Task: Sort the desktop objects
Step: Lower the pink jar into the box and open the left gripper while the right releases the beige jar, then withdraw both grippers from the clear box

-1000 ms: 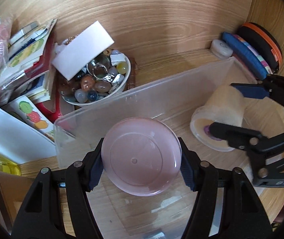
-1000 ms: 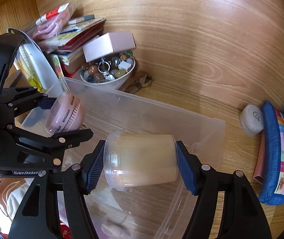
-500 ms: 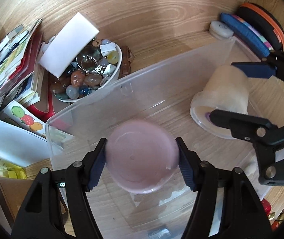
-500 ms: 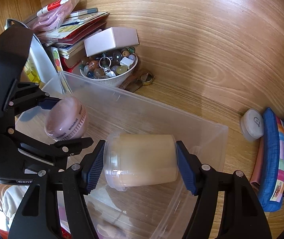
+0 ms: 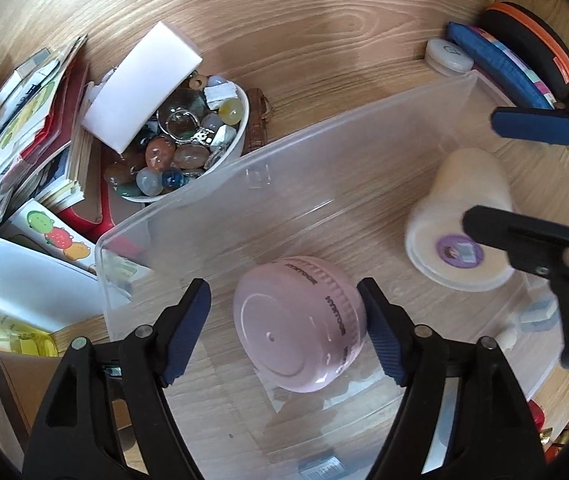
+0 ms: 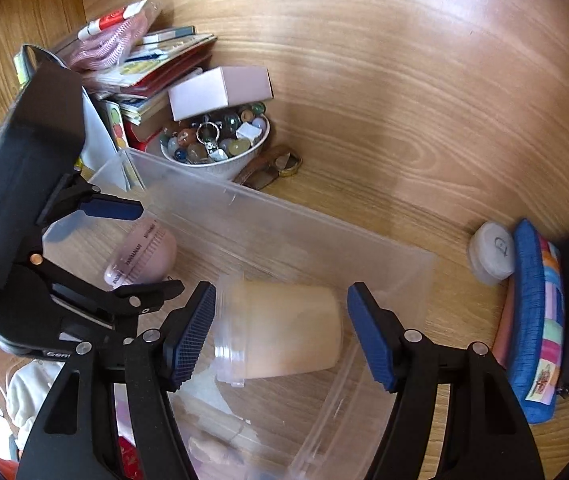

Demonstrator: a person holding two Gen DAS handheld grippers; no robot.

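**Two jars into the clear bin, the rest of the desk still waiting**

We take the clear plastic bin as our landmark. Inside it, toward its left end, the pink jar lies tipped on its side on the bin floor, flat base turned toward our left camera and its ribbed lid band with dark lettering facing away. Our left gripper is opening around it: the left pad stands clear of the jar, the right pad sits just beside it or barely touching, so we judge the jar released.

Toward the bin's right end, the cream translucent jar lies on its side, with a round purple sticker on its lid end. Our right gripper straddles it with jaws partly spread; a gap shows on each side, so it seems not to be gripped, though blur makes this hard to confirm.

So we count two items as placed. Outside the bin, much appears unsorted: behind its far wall, a white bowl of polished stones with a white box leaning on it; beyond the left end, a stack of booklets; past the right end, a small white round case and a blue pencil pouch. Which of these belong in the bin we cannot tell.
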